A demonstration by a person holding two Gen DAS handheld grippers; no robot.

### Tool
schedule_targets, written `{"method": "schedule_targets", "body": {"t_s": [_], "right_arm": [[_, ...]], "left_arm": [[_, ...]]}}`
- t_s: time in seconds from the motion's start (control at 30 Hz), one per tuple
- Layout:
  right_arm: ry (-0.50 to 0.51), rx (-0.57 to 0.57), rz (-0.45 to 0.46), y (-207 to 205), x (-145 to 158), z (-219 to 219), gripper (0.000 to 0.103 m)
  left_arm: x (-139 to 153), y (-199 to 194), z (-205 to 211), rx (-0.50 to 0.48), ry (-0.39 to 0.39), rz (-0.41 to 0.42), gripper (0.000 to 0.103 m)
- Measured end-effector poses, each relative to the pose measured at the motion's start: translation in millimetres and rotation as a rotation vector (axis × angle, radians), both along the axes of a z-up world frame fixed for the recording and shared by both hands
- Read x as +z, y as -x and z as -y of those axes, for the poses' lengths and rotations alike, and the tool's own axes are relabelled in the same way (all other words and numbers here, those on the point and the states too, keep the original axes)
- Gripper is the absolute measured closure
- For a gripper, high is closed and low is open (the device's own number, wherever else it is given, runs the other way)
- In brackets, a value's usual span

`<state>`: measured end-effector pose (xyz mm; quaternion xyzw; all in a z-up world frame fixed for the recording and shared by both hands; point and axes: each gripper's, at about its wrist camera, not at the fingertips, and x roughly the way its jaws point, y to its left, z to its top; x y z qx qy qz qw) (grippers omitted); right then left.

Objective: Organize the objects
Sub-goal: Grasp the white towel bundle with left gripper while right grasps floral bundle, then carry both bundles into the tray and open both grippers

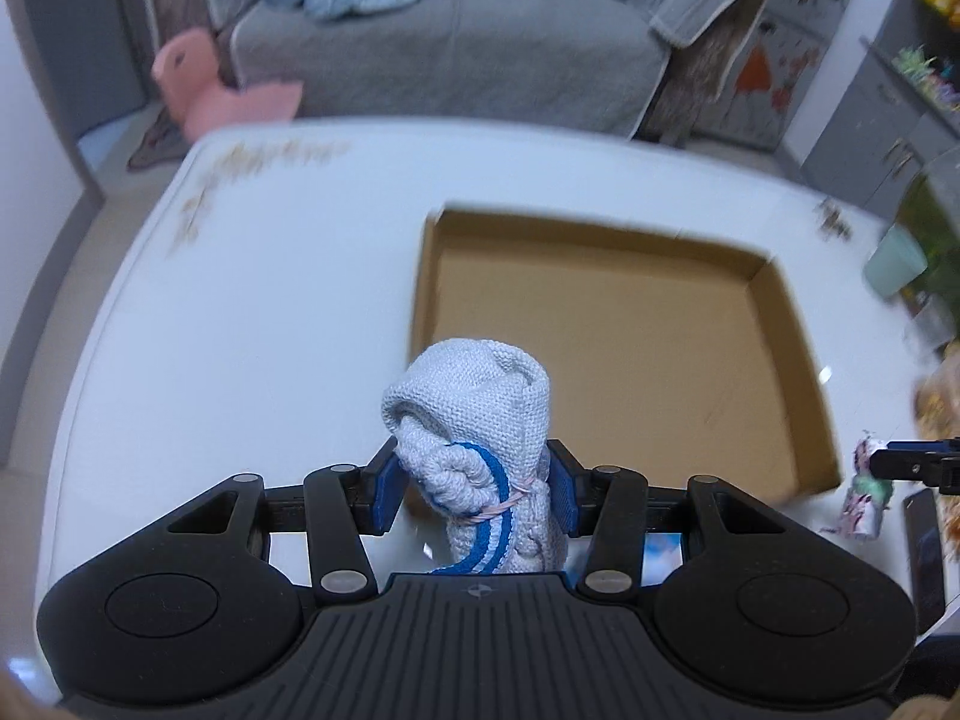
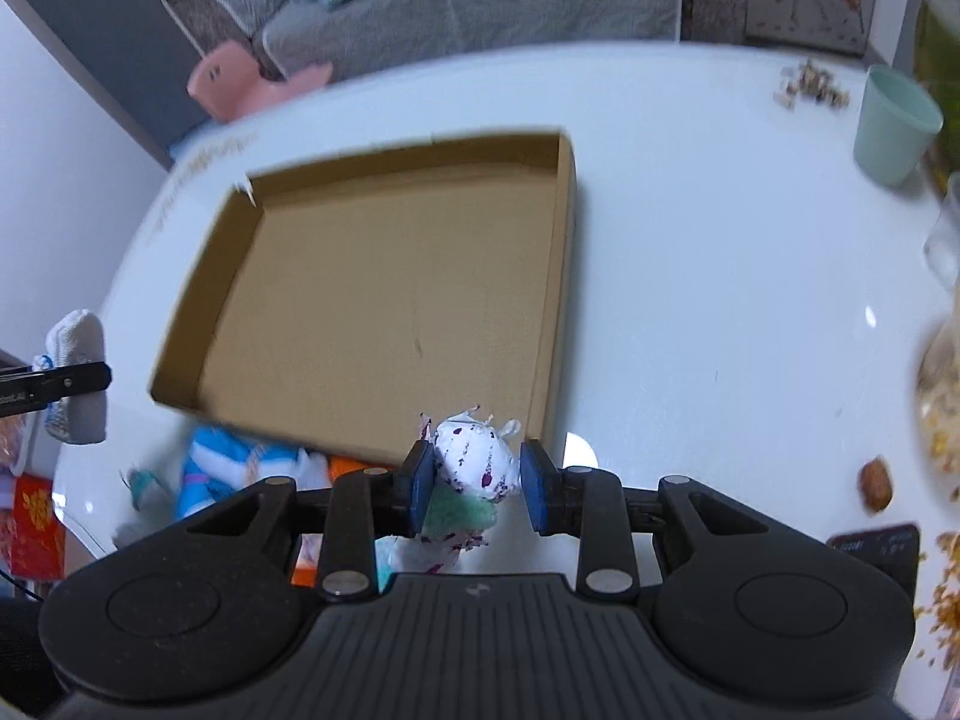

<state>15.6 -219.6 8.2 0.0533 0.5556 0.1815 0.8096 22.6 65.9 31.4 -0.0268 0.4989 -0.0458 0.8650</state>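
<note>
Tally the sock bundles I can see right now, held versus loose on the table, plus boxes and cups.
Held sock bundles: 2, grey roll in left gripper, white speckled in right gripper
Loose bundles: 1, blue-and-white
Cardboard boxes: 1
Cups: 1
Total: 5

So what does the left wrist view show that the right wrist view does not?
Only the left wrist view shows the phone at the table edge and the blue stripes on the grey sock roll that the left tool grips. Only the right wrist view shows the mint cup, the blue striped socks and the nut. Both show the empty cardboard box, the white table and the sofa.
</note>
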Motion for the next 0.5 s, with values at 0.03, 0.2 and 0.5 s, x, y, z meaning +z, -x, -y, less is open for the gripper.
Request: {"method": "schedule_targets", "body": {"t_s": [0.03,0.2,0.5], "right_arm": [[-0.009,-0.004,0.018,-3,6,1,0.075],[-0.013,0.017,0.078,-27,20,-22,0.075],[-0.03,0.137,0.173,-106,27,-102,0.073]], "left_arm": [[0,-13,10,-0.009,0.001,0.02,0.049],[11,-56,28,-0.056,0.025,0.072,0.049],[-42,-120,38,-0.085,-0.023,0.076,0.049]]}}
